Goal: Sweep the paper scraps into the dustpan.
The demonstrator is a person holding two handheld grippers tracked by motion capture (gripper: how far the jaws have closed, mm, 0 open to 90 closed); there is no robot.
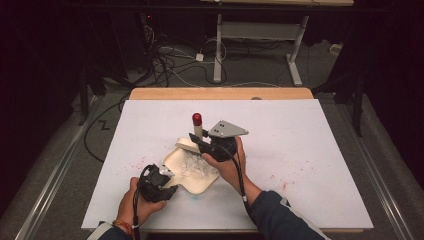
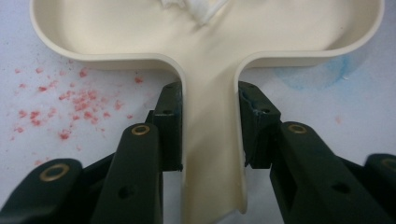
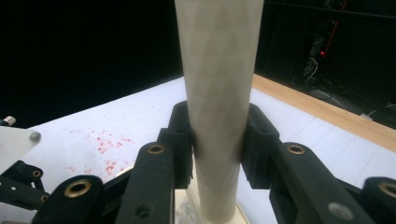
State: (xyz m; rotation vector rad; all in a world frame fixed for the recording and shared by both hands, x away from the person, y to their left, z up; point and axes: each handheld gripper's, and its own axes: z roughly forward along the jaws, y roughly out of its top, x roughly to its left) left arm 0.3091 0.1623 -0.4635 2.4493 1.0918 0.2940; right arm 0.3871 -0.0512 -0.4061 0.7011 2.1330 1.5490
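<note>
A cream dish point(image 1: 196, 183) with a flat handle point(image 2: 212, 140) lies on the white mat, with white crumpled material point(image 1: 194, 167) inside it. My left gripper point(image 1: 167, 176) is shut on the handle; in the left gripper view point(image 2: 211, 126) the jaws press both sides of it. A pale upright cylinder point(image 1: 198, 130) with a red cap point(image 1: 197, 119) stands on a cream base point(image 1: 186, 145) at the dish's far rim. My right gripper point(image 1: 201, 142) is shut around the cylinder point(image 3: 219, 93), seen close in the right gripper view point(image 3: 217, 140).
Red specks point(image 2: 74, 102) are scattered over the white mat point(image 1: 300, 150), and a blue stain point(image 2: 327, 74) lies beside the dish. The wooden table edge point(image 1: 220, 93) runs along the back. Cables point(image 1: 170, 60) and desk legs point(image 1: 218, 50) are on the floor behind.
</note>
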